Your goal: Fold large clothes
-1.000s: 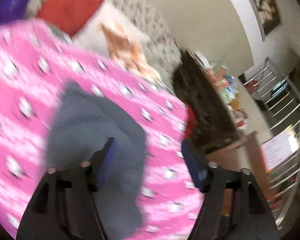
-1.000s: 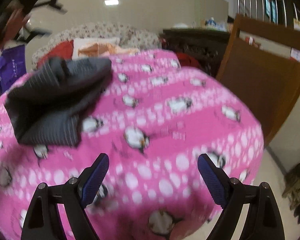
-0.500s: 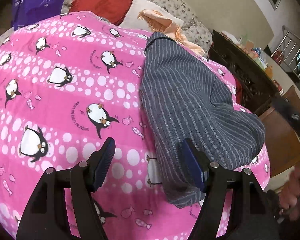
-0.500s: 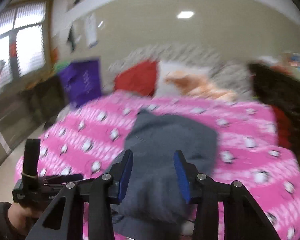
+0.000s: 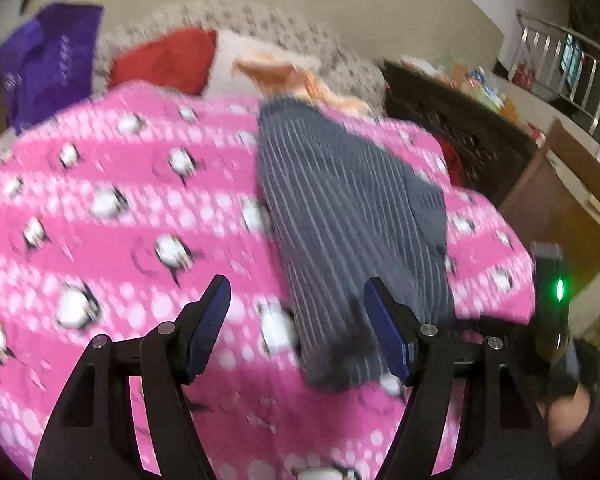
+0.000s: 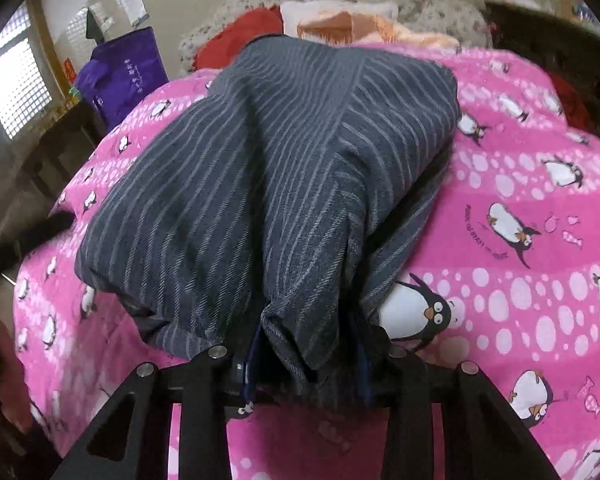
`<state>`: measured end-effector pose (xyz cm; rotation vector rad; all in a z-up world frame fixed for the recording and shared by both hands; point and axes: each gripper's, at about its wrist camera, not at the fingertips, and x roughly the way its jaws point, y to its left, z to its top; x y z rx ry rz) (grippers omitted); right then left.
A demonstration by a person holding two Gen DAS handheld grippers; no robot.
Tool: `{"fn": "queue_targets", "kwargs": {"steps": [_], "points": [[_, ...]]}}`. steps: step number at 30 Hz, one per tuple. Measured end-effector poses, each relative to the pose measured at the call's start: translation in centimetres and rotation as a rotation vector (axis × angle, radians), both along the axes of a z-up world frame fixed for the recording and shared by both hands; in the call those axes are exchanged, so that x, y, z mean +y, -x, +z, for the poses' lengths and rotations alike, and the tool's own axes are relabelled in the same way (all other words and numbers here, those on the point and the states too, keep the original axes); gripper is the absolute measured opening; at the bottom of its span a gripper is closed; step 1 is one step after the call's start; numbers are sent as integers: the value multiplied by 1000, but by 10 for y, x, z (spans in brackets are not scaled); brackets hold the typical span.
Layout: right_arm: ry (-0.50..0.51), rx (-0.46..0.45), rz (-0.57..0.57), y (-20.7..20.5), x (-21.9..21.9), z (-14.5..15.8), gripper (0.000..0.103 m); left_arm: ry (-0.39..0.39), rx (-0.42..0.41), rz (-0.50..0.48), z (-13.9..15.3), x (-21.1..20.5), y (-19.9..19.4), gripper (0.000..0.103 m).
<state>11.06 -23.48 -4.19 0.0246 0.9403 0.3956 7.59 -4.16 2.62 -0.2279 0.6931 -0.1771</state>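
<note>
Item: dark grey garment of woven cloth with thin pale stripes [image 6: 268,184], laid lengthwise on a pink fleece blanket printed with penguins and white dots [image 6: 520,208]. The blanket is taken as landmark.

Right gripper [image 6: 306,356]: placed at the near edge of the garment, low over the blanket. Its jaws have just been closing, and a bunched hem of the striped cloth is now seen pinched between the blue pads.

Left gripper [image 5: 296,320]: held above the blanket, beside the near end of the garment [image 5: 352,232]. Its jaws are spread apart and nothing is held between them; the blanket [image 5: 100,240] is seen through the gap.

Beyond the far edge of the blanket: a red cushion [image 5: 168,60], a white pillow with an orange cloth [image 5: 292,72], and a purple bag [image 5: 48,64] to the far left.
</note>
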Motion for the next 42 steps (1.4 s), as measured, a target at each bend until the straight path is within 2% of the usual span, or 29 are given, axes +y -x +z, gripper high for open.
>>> {"fn": "queue_targets", "kwargs": {"steps": [4,6,7,8,9,10,12,14,18,21,23,26,28,30,31,34,38,40,42], "points": [[-24,-1,-12,-3,-2,-1,36,11,-19,-34,21,-15,-35,69],[-26,-13,-18,4,-7,0,38,-32,-18,-78,22,-32,-48,69],[-33,-17,-26,6,-10,1,40,-85,-31,-90,18,-43,-51,69],[-41,-21,-36,8,-13,2,44,-152,-34,-104,11,-52,-52,69],[-46,-24,-50,11,-17,2,48,-210,0,-102,-4,-57,-53,66],[-41,-23,-72,13,-22,2,55,-210,63,-115,-24,-56,-54,57],[-35,-3,-103,13,-30,-3,64,-223,90,-102,-51,-48,-48,57],[-83,29,-93,12,-37,-8,65,-195,70,-112,-65,-40,-42,57],[-36,1,-76,19,-30,-2,65,-189,55,-114,-65,-39,-42,57],[-19,-32,-82,26,-31,14,64,-102,61,-118,-51,-26,-44,57],[-36,-90,-110,29,-38,35,64,-47,59,-73,-31,-14,-44,57],[-60,-274,-202,36,-45,77,64,15,-28,9,10,-8,-49,57],[-60,-345,-266,29,-40,95,64,16,-57,48,28,-12,-63,57],[-21,-382,-331,8,-25,111,55,4,-62,97,43,-22,-88,57],[-4,-387,-354,-5,-17,118,46,-7,-62,114,46,-27,-100,57],[-11,-378,-397,-48,-4,130,31,-9,-5,148,48,-36,-141,57],[-36,-263,-433,-107,-1,116,31,-30,97,240,32,-38,-189,57],[-14,-211,-431,-127,2,96,31,-47,132,243,11,-40,-204,57],[18,-173,-408,-144,0,70,31,-62,210,240,-23,-39,-213,57]]}}
